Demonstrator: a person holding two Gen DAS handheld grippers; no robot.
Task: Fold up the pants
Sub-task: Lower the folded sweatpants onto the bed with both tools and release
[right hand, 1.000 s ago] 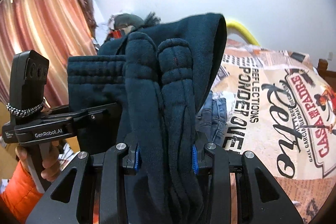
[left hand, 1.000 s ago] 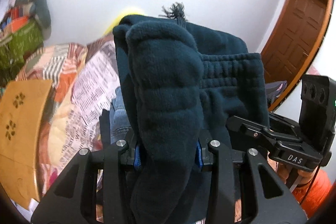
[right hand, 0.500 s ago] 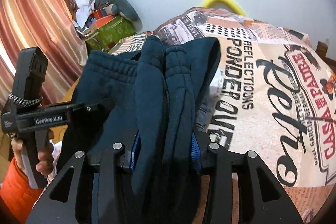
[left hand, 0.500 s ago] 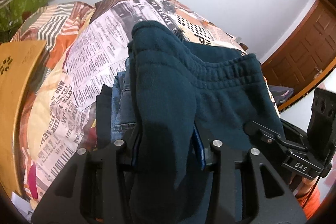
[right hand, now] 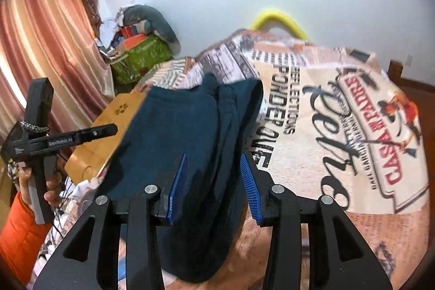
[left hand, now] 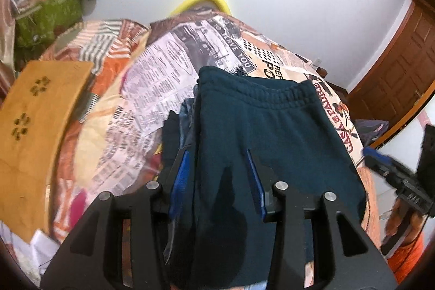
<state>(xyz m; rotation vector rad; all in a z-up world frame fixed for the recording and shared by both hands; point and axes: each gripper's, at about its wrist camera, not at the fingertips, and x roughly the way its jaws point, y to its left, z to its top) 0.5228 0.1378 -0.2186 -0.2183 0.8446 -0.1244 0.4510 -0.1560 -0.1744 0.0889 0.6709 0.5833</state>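
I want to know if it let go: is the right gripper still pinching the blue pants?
Apart. The right wrist view shows the right gripper open, its blue pads spread wide, while the pants lie flat on the bed between them.

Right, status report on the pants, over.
Left gripper open, right gripper open, both clear of the cloth. Dark teal sweatpants folded, lying on a stack of folded clothes on the bed. Nothing in the way.

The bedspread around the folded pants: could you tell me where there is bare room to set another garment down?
Free: the printed bedspread right of the teal pants, out to its far edge. Crowded: the pants' left side, where a stack of clothes sits beside them, with a wooden board beyond.
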